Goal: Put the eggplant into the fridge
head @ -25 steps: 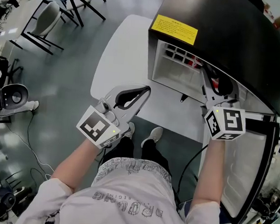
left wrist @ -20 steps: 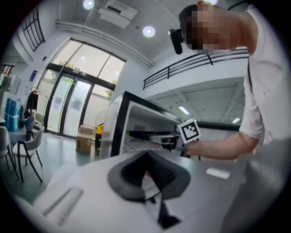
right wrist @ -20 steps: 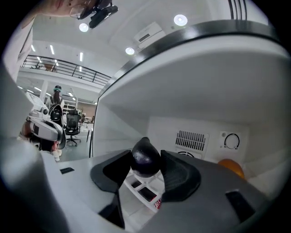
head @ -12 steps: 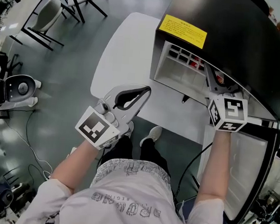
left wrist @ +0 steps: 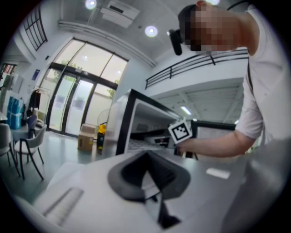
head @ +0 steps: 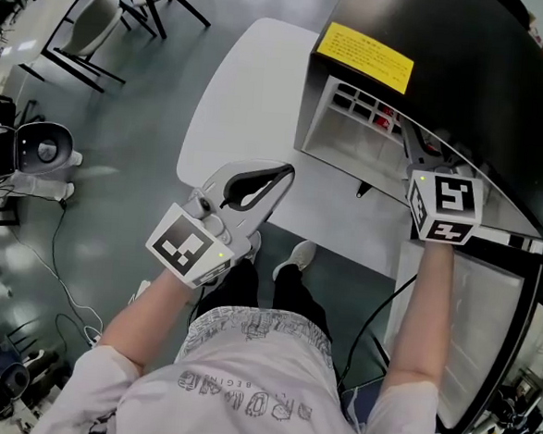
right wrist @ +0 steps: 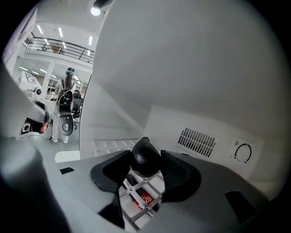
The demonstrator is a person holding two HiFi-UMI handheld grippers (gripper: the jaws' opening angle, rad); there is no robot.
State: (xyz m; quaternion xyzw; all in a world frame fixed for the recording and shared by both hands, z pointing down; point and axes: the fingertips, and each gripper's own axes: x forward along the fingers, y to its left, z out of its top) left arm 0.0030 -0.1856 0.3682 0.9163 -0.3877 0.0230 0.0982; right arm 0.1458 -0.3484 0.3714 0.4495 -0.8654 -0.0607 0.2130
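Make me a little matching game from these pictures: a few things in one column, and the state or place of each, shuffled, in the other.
Things:
1. left tongs
2. right tongs
3. yellow label
4. fridge door

States or places:
A. stuck on the black top of the fridge
B. standing open
C. shut, with nothing between them
D. shut on the eggplant, inside the fridge

Pairs: 1-C, 2-D, 3-A, 4-B

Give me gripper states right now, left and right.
Left gripper: closed, nothing between its jaws.
Right gripper: closed on the eggplant, inside the fridge.
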